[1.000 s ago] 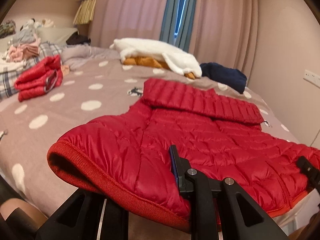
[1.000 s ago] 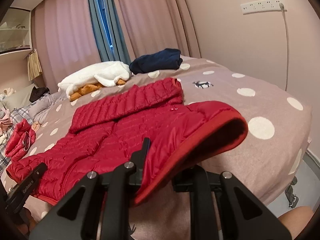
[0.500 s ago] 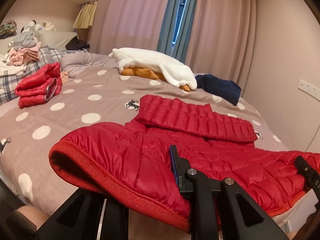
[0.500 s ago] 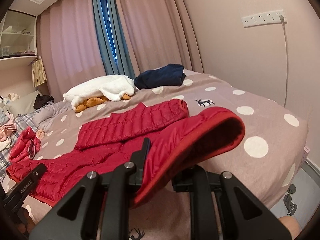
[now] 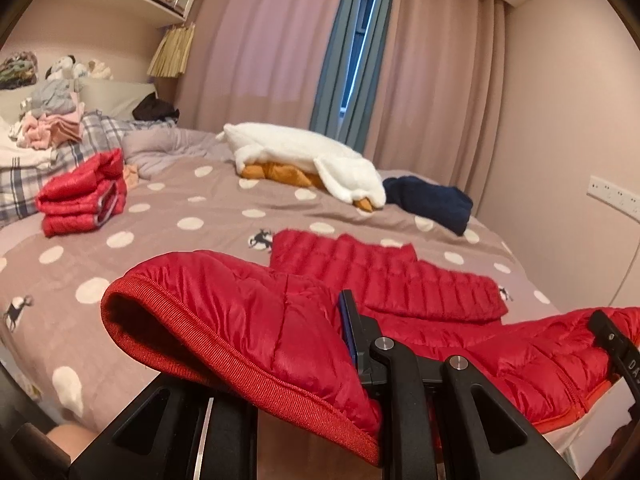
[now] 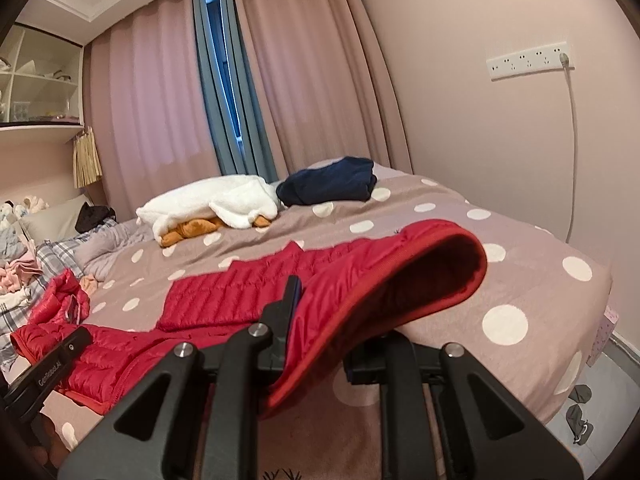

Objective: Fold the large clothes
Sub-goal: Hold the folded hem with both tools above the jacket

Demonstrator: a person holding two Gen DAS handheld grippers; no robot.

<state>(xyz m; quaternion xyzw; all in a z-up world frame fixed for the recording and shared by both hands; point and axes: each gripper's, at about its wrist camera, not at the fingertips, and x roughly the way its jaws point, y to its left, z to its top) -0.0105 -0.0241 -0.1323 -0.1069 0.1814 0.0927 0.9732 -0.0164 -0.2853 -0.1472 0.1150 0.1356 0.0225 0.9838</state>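
Note:
A red quilted puffer jacket (image 5: 400, 284) lies spread on the polka-dot bed, collar end far, hem at the near edge. My left gripper (image 5: 320, 364) is shut on the hem's left corner (image 5: 248, 320) and holds it lifted off the bed. My right gripper (image 6: 320, 340) is shut on the hem's right corner (image 6: 400, 272), also lifted, with the ribbed edge curling over. The jacket (image 6: 248, 292) sags between both grippers. The right gripper's tip shows in the left wrist view (image 5: 612, 340), and the left gripper's in the right wrist view (image 6: 52, 364).
A folded red jacket (image 5: 80, 196) sits at the left. A white fleece over an orange garment (image 5: 304, 156) and a navy garment (image 5: 428, 200) lie at the far end. Piled clothes (image 5: 48, 128) are far left. A wall with sockets (image 6: 528, 60) is right.
Both grippers have lifted the hem corners higher and drawn back, so the jacket's near half has risen off the bed and the far part looks flatter and lower in view.

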